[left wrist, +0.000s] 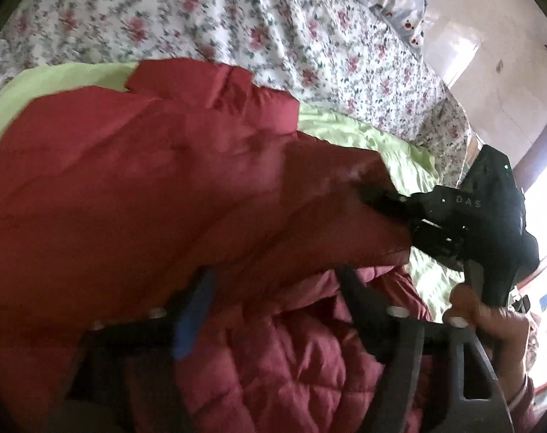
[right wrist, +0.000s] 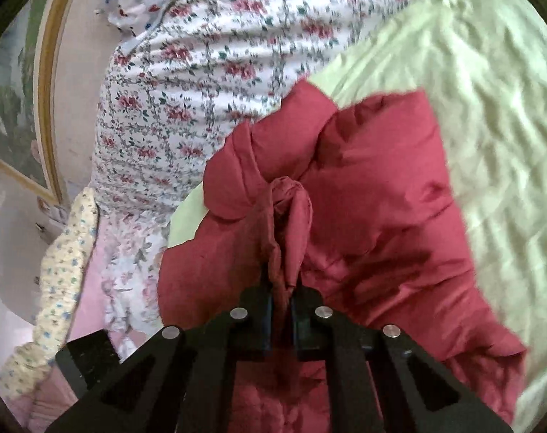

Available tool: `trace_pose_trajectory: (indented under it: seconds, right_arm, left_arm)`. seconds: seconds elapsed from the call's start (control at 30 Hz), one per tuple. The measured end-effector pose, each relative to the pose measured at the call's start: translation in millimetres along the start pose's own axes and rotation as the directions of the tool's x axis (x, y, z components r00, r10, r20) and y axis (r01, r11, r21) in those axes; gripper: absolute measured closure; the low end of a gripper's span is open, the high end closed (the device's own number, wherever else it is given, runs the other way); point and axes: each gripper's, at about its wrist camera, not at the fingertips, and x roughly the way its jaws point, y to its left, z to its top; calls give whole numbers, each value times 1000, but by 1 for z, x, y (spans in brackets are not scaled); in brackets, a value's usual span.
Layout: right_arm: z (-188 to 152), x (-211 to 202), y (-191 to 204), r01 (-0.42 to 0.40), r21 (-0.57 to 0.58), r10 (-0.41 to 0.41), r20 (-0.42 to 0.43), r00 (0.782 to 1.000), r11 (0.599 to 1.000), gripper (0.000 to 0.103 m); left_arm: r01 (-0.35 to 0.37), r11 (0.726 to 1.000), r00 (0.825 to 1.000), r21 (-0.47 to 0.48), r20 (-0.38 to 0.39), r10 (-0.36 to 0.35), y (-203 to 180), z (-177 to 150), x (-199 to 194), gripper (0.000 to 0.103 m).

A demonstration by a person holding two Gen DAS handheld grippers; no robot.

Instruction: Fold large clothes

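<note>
While the right gripper (right wrist: 282, 288) has its two fingers pinched nearly together on a bunched fold of the red padded jacket (right wrist: 363, 198), the cloth squeezes out between them in a crumpled ridge. From the left wrist view that same tool shows across the jacket, biting its edge, with the person's hand (left wrist: 489, 321) wrapped round the handle. The left gripper (left wrist: 266, 306) is harder to read: red fabric drapes over and between its fingers, one with a blue pad (left wrist: 194, 321), but I cannot tell whether it has closed on anything. The jacket lies mounded on a pale green sheet (right wrist: 471, 90) spread over the flowered bedspread (right wrist: 186, 83), a quilted layer showing lower down in the left view. This looks like mid-fold, with one flap lifted to be carried over the body. Next the held edge would need to travel across and settle flat, both sides moving evenly so the puffy layers do not slide or bunch
</note>
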Motion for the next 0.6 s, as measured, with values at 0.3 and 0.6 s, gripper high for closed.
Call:
trace_pose_trajectory:
  seconds: [0.3,0.6]
  right_arm:
    - [-8,5,-15,195,-101,-195,9,981,976,97]
    - [-19,15,-12,288,-183,-290,16,957,940,91]
  left_arm:
    - [-144,989,988,-46,49,146,43,30,-38,34]
    - [-277,957,961,-89,-44,274,84,45,4,36]
